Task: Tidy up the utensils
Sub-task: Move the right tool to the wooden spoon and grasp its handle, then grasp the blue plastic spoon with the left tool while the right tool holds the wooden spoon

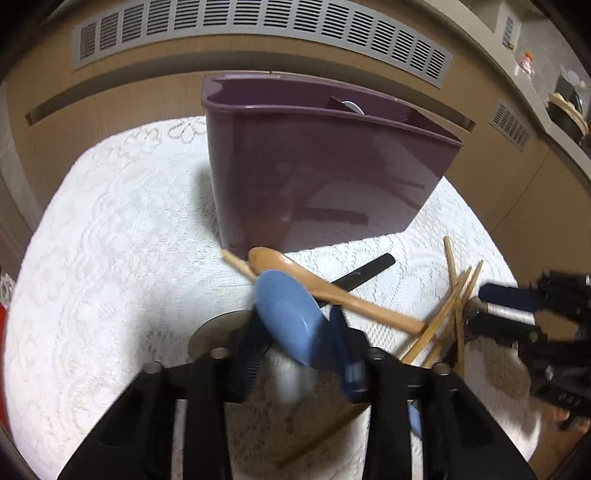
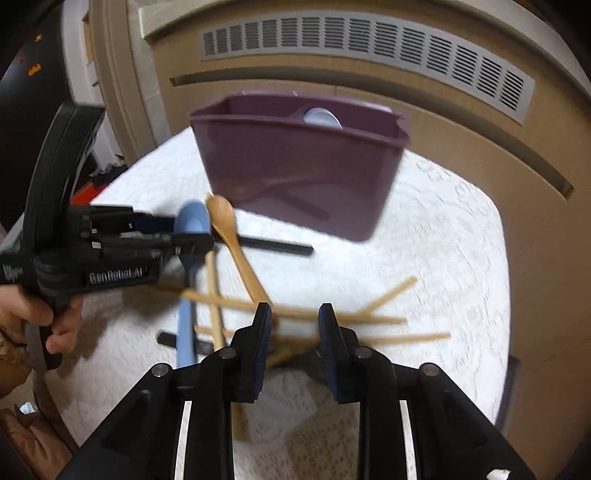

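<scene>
A purple utensil holder (image 1: pixel 314 162) stands on the white lace tablecloth (image 1: pixel 110 240); it also shows in the right wrist view (image 2: pixel 295 166) with a pale spoon (image 2: pixel 322 117) inside. My left gripper (image 1: pixel 295 332) is shut on a blue spoon (image 1: pixel 288 317), bowl pointing forward; it also shows in the right wrist view (image 2: pixel 192 240). A wooden spoon (image 1: pixel 332 288) lies just ahead of it, over a black utensil (image 1: pixel 365 273). Wooden chopsticks (image 2: pixel 351 317) lie scattered. My right gripper (image 2: pixel 295 314) is open above the chopsticks.
A tan cabinet with grey vent grilles (image 1: pixel 258 22) stands behind the table. The table edge curves round on both sides. A round metal piece (image 1: pixel 218 328) lies under my left gripper. A counter with items (image 1: pixel 565 107) is at far right.
</scene>
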Tool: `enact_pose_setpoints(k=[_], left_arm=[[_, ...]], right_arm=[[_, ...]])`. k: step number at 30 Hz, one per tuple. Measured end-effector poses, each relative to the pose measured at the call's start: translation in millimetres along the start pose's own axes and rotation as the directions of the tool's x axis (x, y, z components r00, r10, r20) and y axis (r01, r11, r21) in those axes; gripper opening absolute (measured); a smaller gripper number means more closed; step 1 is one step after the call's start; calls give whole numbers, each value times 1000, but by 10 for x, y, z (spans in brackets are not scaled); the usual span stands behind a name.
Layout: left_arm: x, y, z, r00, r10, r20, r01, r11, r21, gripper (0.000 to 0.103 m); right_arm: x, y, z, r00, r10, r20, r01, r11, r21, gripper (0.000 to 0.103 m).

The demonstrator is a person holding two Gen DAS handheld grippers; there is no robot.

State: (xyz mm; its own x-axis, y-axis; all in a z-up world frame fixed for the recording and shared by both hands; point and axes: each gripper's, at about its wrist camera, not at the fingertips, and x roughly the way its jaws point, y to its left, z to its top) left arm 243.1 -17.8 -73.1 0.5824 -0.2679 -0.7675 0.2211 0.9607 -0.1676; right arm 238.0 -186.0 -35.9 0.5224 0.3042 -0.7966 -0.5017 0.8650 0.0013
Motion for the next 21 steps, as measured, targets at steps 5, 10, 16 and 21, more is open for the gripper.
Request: enact_pose_setpoints(k=[5, 10, 16, 21], left_arm=[[-132, 114, -142, 1000, 12, -16, -12, 999, 38, 17], [-286, 304, -258, 1000, 13, -28, -12, 999, 36, 18], [-402, 510, -299, 998, -46, -41, 45, 999, -31, 19], [-506, 615, -344, 994, -96, -50, 93, 993, -70, 24]], right_arm=[[145, 90, 219, 995, 100, 2, -100, 995, -10, 30], [500, 227, 487, 981, 188, -50, -189, 982, -5, 30], [884, 399, 696, 981, 162, -110, -169, 984, -54, 30], [1022, 457, 736, 974, 175, -141, -184, 981, -56, 32]])
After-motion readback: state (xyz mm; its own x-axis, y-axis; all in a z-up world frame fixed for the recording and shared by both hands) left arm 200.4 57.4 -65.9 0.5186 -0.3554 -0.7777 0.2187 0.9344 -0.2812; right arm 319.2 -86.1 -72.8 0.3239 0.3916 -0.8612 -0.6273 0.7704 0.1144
